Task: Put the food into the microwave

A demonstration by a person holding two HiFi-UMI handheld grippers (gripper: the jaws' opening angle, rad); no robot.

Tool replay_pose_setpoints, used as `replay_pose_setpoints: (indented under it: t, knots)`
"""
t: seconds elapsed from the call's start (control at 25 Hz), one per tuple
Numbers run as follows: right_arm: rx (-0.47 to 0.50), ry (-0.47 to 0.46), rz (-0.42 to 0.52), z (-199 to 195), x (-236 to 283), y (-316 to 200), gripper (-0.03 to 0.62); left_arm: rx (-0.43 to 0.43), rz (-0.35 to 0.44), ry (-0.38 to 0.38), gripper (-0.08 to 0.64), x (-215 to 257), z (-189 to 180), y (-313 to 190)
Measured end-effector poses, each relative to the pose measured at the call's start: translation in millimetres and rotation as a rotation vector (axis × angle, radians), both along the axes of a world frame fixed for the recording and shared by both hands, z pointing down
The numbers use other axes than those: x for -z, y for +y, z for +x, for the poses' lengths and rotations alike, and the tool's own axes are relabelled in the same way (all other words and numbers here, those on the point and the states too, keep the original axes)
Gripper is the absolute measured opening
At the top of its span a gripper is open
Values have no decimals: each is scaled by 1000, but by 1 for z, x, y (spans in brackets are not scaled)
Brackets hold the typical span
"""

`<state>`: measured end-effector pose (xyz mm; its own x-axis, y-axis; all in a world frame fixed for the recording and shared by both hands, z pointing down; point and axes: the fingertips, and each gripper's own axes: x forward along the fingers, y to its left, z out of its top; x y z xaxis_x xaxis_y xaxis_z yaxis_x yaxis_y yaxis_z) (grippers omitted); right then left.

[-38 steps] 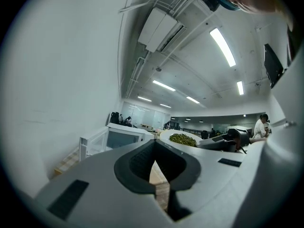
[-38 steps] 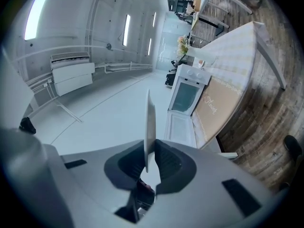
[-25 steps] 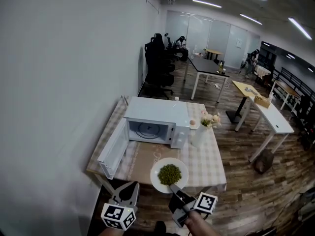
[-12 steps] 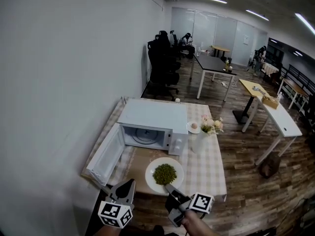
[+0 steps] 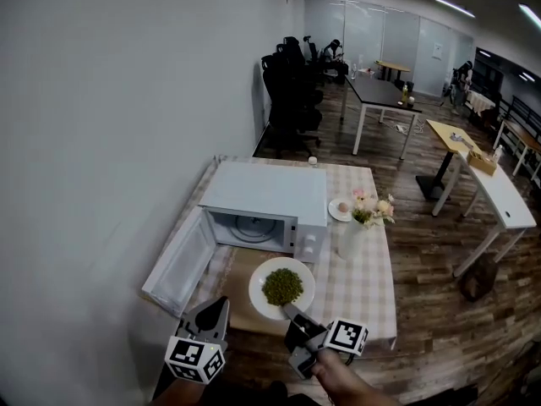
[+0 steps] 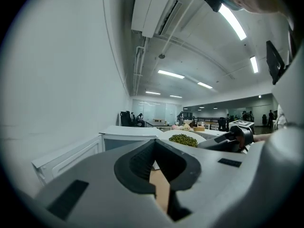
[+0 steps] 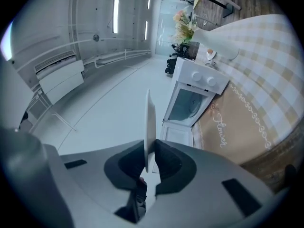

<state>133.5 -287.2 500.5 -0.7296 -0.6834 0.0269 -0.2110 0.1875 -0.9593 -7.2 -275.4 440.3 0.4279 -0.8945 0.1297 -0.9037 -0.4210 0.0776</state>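
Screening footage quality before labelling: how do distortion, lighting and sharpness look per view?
Head view: fisheye bows the wall, even light, plate sharp. Left gripper view: black round vignette, ceiling light glares, foreground soft. Right gripper view: rolled sideways, plate seen edge-on, slightly blurred.

Holds the left gripper (image 5: 220, 305) low and level, jaws together with nothing between. Clamps the right gripper (image 5: 292, 313) on the plate (image 5: 281, 286) rim, hand (image 5: 338, 377) close behind.
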Motion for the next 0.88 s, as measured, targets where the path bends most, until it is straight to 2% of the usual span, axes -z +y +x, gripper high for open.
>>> replay_pose_setpoints:
  t: [0.28, 0.52, 0.88]
  knots:
    - [18, -5, -31, -13, -10, -25, 44, 20, -6, -7, 8, -9, -10, -30]
    - [7, 30, -53, -31, -24, -61, 44, -2, -35, 60, 8, -28, -20, -69]
    - [7, 14, -80, -54, -42, -111, 44, -13, -53, 82, 8, -42, -37, -123]
